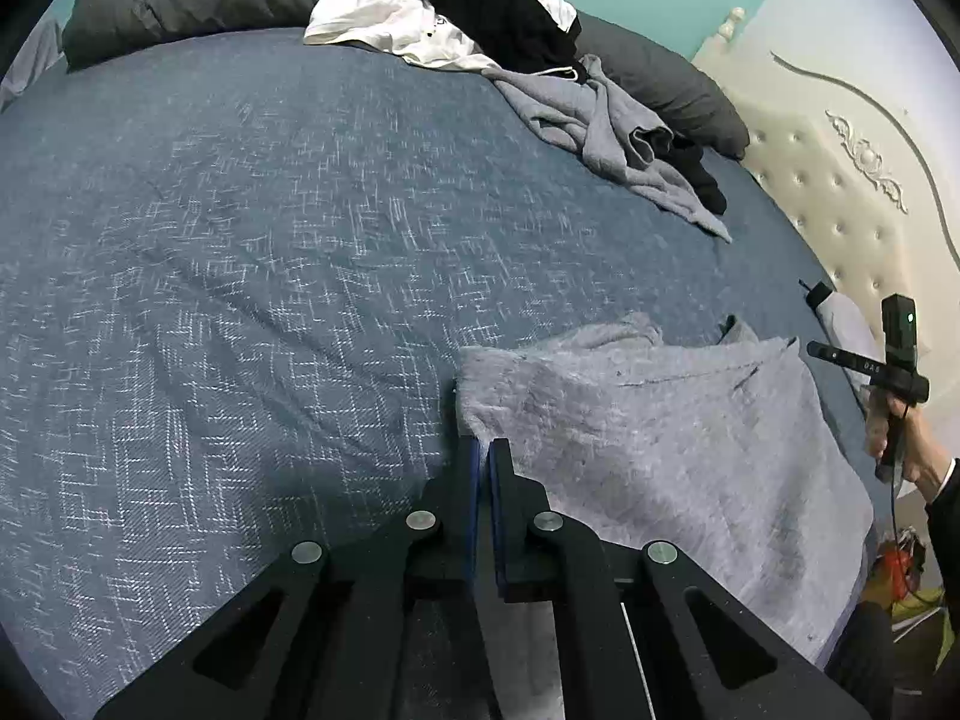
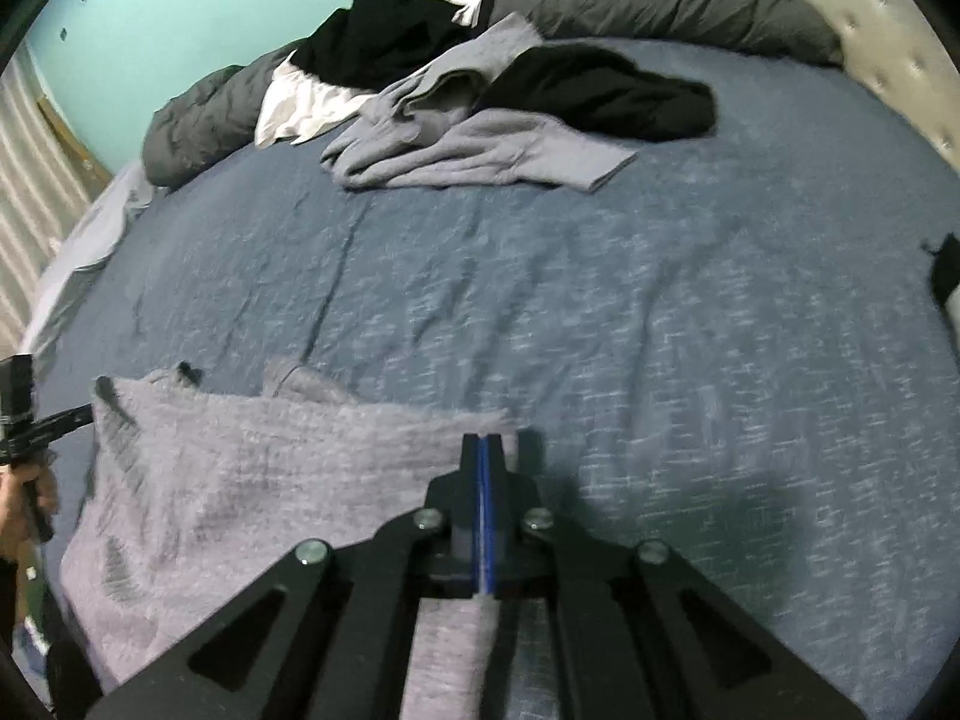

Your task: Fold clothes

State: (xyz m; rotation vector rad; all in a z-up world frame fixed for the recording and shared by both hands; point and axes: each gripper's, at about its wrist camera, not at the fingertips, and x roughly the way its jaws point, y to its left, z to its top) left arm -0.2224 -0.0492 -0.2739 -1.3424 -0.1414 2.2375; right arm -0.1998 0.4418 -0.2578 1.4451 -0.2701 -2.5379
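Only the left view caught the headboard (image 1: pixel 840 180), both tongs, left gripper (image 1: pixel 485 450) and right gripper (image 2: pixel 485 444), apparently pinched grey garment (image 1: pixel 660 450) corners, bare blue bedspread (image 2: pixel 660 330) ahead.

Grey garment (image 1: pixel 660 450): near end runs under the left gripper (image 1: pixel 485 450) and off the bottom edge; same in right wrist view, under the right gripper (image 2: pixel 487 444), so the pinched fabric edge can't be seen. Right wrist pic blurred, esp. bedspread (image 2: pixel 690 330) right of the garment. Far beyond the garment, clothes pile (image 1: pixel 480 18) overlaps; how many pieces can't tell. Black-and-pale item (image 2: pixel 948 276) right of the garment cut by edge, unidentifiable. Person's hand (image 1: pixel 906 438) partly cut off.
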